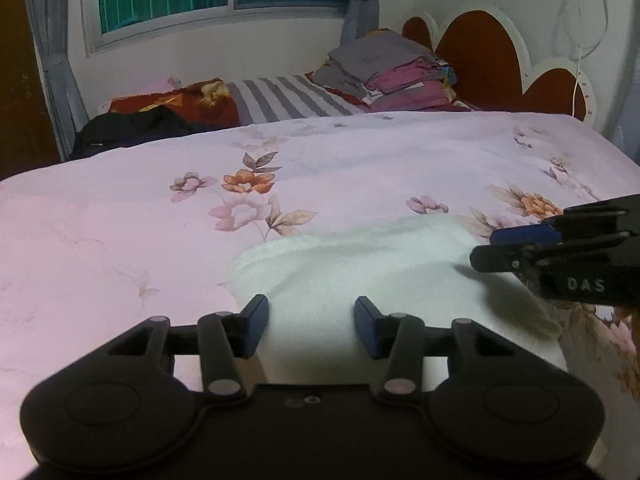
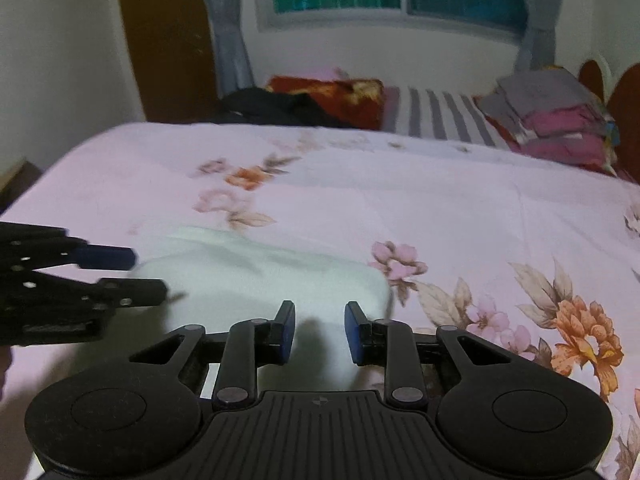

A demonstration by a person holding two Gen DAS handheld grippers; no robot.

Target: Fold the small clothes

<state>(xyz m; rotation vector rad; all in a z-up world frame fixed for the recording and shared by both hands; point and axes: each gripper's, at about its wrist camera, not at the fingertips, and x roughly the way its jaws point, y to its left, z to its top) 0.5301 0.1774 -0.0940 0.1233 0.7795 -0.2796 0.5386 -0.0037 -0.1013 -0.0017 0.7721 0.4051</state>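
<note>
Now both grippers parted, gripping nothing: left gripper (image 1: 311,326) gaps wide, right gripper (image 2: 320,330) narrower. White cloth (image 1: 384,280) lies just ahead of and under both finger pairs, likely for flanking grabs at its edges. Cloth soft, knit-looking, rumpled, rounded; sheet (image 1: 120,220) smooth, floral.
</note>
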